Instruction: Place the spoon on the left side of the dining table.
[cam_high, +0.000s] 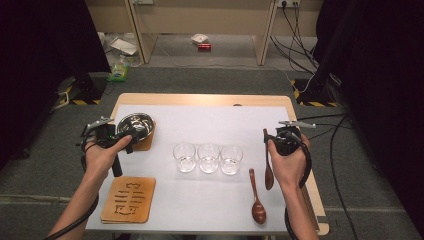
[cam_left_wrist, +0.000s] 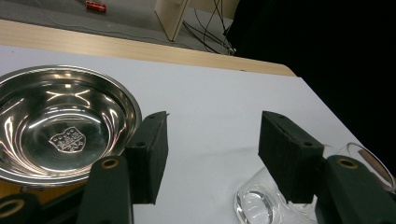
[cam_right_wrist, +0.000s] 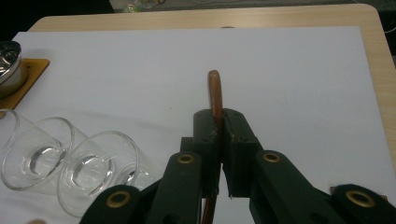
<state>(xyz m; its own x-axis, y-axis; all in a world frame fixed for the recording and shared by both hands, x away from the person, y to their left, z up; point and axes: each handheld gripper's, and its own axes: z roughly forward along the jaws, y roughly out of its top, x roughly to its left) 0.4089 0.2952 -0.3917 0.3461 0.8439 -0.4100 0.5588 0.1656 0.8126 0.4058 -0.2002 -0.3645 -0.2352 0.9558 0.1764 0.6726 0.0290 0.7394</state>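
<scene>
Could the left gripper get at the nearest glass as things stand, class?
Probably yes. The left gripper stands open beside the steel bowl, holding nothing, and bare white sheet lies between it and the nearest glass.

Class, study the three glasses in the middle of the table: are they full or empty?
Empty: the three glasses stand upright in a row, clear through to their bases, with no liquid line visible.
</scene>
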